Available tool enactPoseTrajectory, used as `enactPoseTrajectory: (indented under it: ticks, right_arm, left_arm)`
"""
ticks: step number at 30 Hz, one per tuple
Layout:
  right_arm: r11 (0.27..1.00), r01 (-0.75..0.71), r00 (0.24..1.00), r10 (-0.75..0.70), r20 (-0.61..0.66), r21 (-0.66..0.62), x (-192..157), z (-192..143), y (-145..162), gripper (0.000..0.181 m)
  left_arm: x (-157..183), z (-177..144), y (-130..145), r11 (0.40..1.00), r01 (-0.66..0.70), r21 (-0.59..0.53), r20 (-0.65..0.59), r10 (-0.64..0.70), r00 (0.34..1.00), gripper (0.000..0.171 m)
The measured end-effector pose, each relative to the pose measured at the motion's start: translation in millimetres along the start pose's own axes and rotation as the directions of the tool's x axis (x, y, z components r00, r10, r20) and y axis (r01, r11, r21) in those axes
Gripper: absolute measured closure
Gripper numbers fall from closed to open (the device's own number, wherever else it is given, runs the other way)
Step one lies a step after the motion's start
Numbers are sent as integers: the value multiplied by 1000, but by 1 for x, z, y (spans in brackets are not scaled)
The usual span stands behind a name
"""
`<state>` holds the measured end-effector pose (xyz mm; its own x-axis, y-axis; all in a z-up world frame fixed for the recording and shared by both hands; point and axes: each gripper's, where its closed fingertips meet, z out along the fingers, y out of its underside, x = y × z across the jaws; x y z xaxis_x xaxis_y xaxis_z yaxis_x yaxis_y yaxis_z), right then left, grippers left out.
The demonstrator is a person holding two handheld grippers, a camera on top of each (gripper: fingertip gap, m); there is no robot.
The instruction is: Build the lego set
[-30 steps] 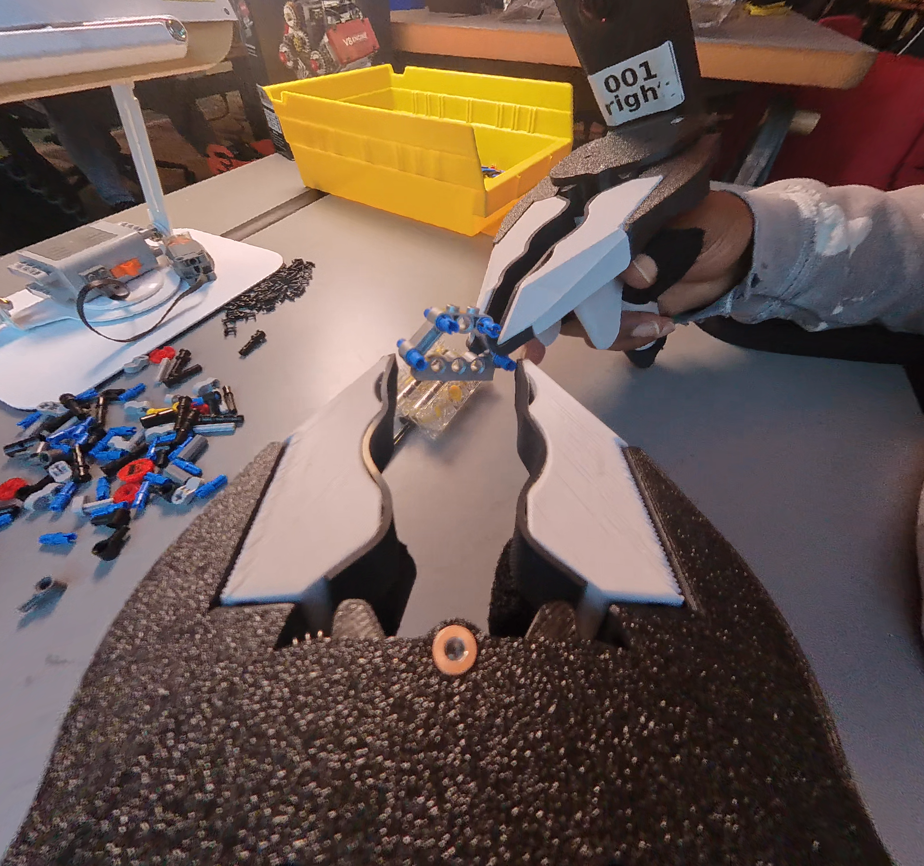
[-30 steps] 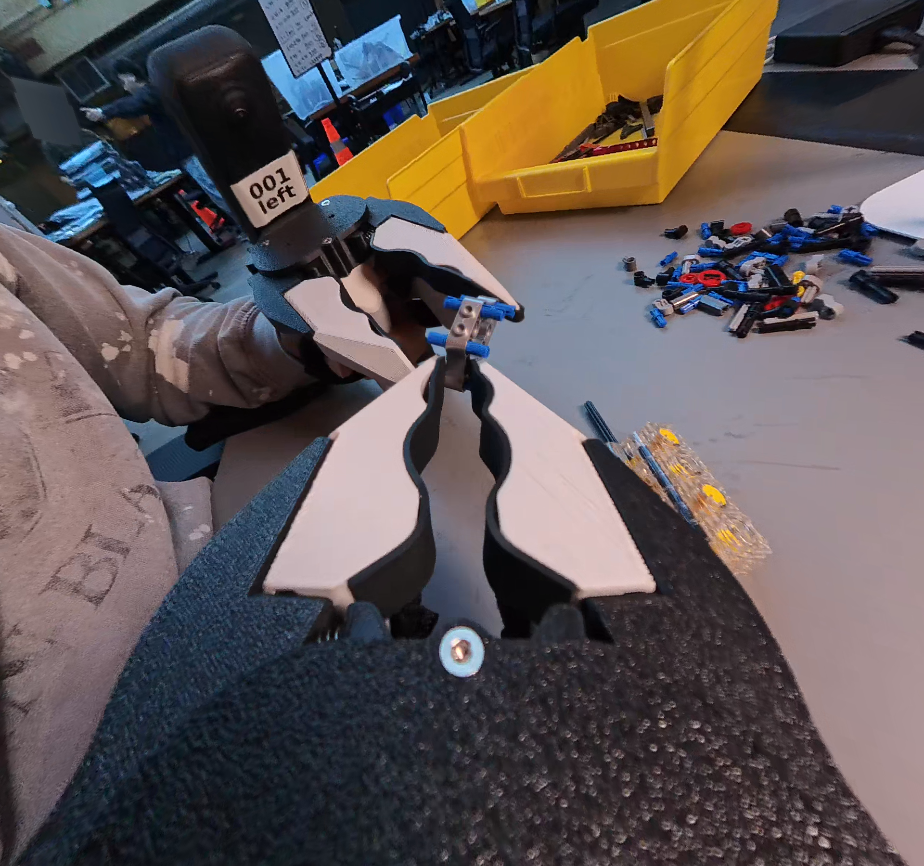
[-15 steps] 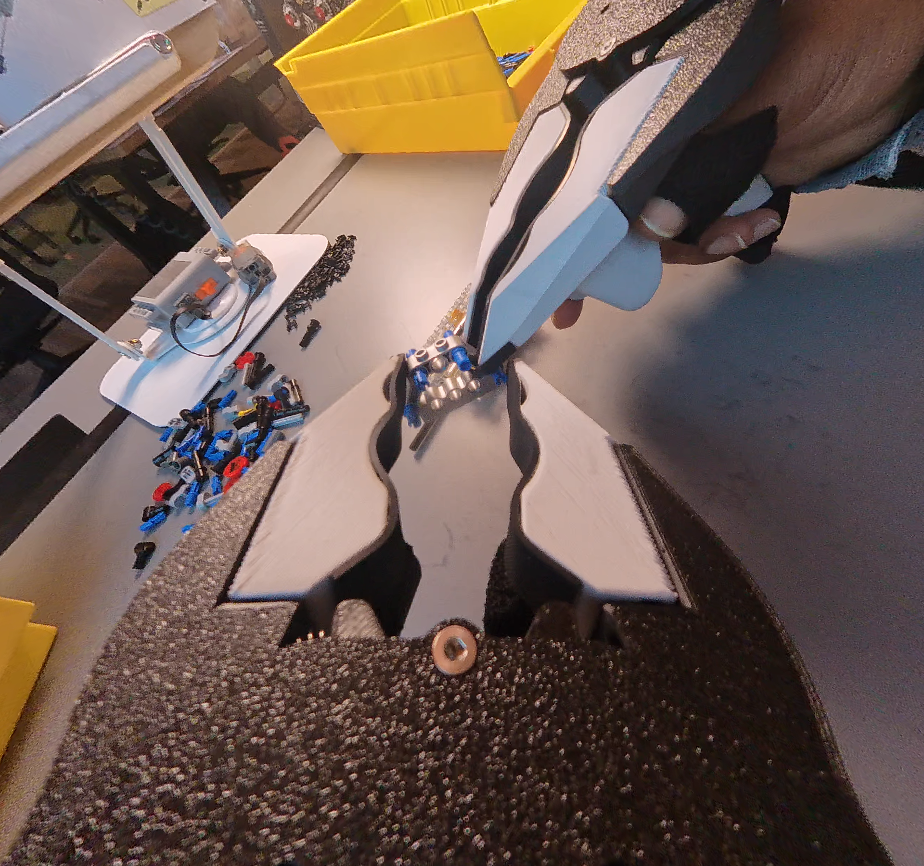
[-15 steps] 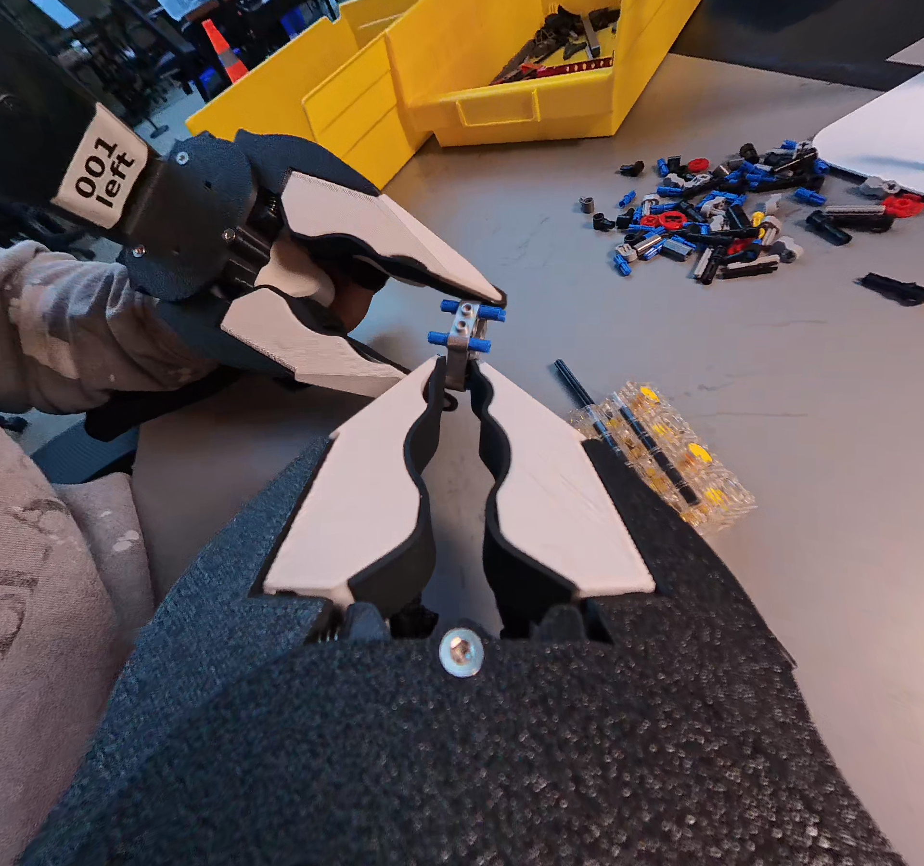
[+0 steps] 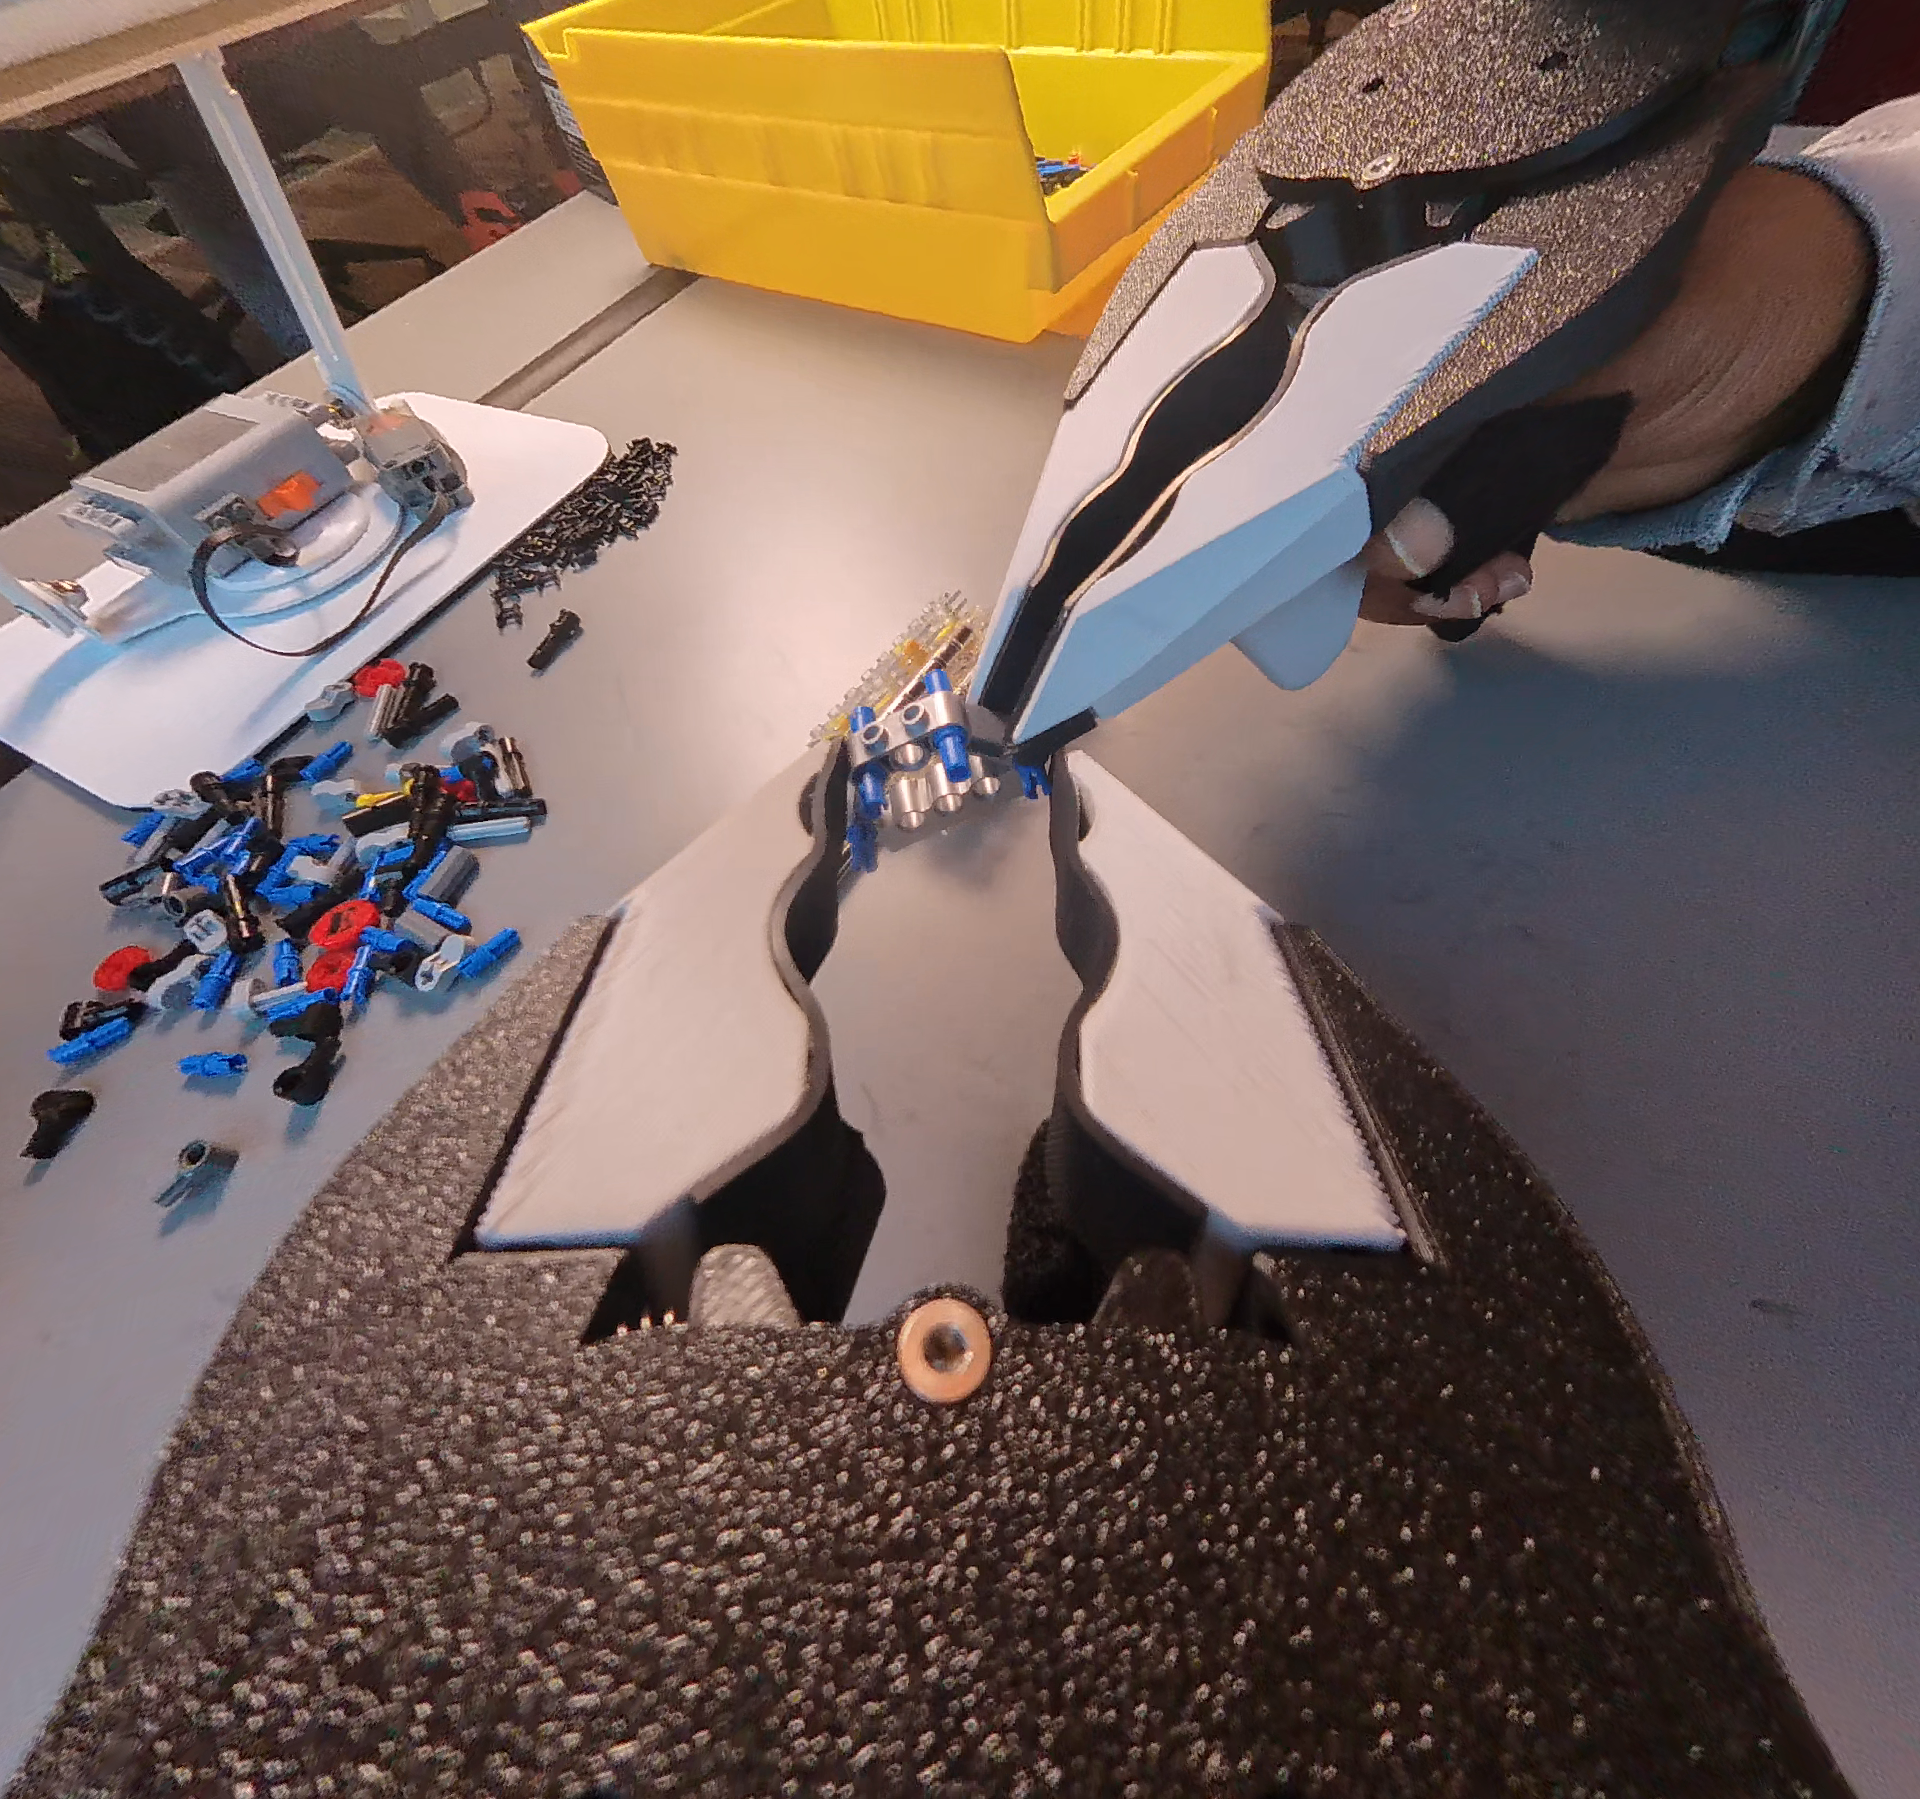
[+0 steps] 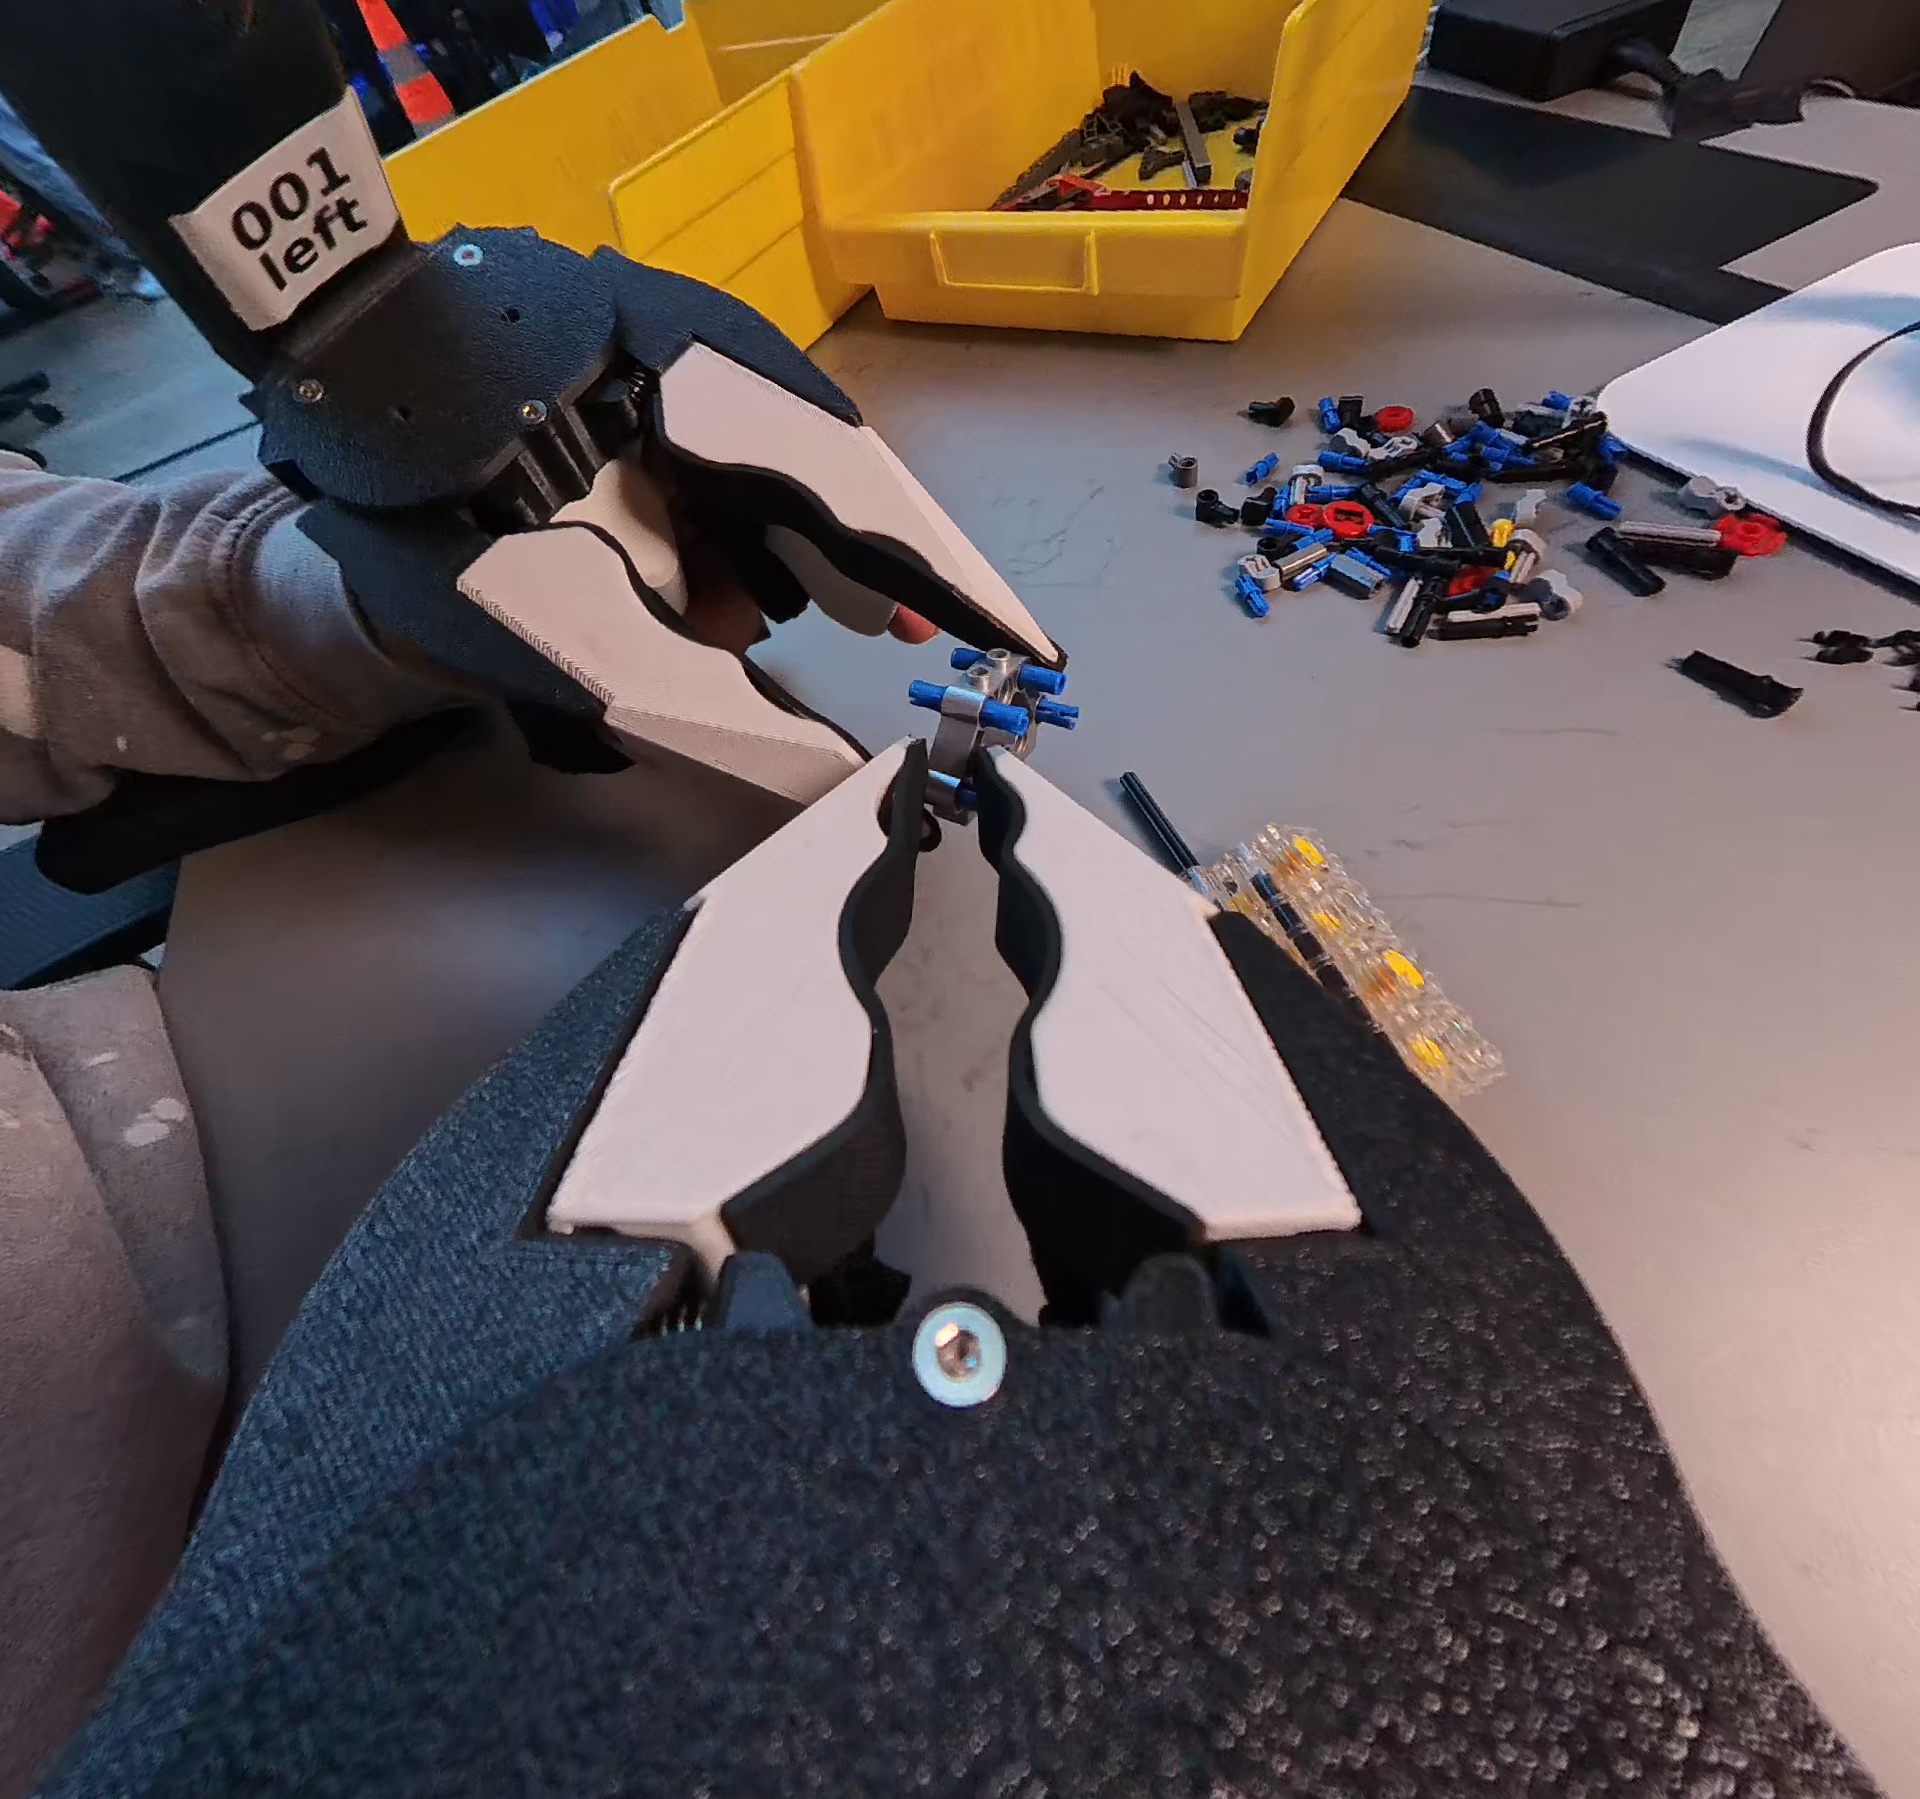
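Observation:
A small grey beam piece with several blue pins [image 6: 987, 705] is clamped at the tips of my right gripper [image 6: 948, 757], a little above the grey table. My left gripper [image 5: 945, 773] is open, and its fingertips straddle the same piece [image 5: 925, 757]. In the right wrist view the left gripper [image 6: 951, 710] comes in from the left, and its upper fingertip [image 6: 1044, 653] touches the piece. In the left wrist view the right gripper [image 5: 1003, 726] reaches down from the upper right, held by a hand.
A clear block with yellow parts [image 6: 1361, 970] and a black axle [image 6: 1153, 814] lie on the table beside my right gripper. A pile of loose blue, black and red parts [image 5: 291, 897] lies at the left. Yellow bins [image 5: 831, 139] stand behind. A white plate [image 5: 94, 710] carries a grey box [image 5: 229, 492].
The two grippers have drawn closer together and turned a little. The right gripper has kept hold of the piece. The piece now sits deeper between the left gripper's open fingertips.

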<state>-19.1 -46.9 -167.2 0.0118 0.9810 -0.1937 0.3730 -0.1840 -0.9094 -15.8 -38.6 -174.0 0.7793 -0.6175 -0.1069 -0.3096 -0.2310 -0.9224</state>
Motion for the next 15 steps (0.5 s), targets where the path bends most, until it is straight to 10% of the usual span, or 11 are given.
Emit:
enactPoseTrajectory:
  ticks: [10, 15]
  right_arm:
    - [994, 104, 991, -105, 79, 22, -2, -16, -12, 142]
    - [942, 277, 960, -277, 28, -190, 38, -28, 13, 114]
  left_arm:
    - [-6, -13, -3, 999, -33, 34, -54, 35, 998, 135]
    - [-8, -15, 12, 992, -128, -9, -170, 125, 977, 135]
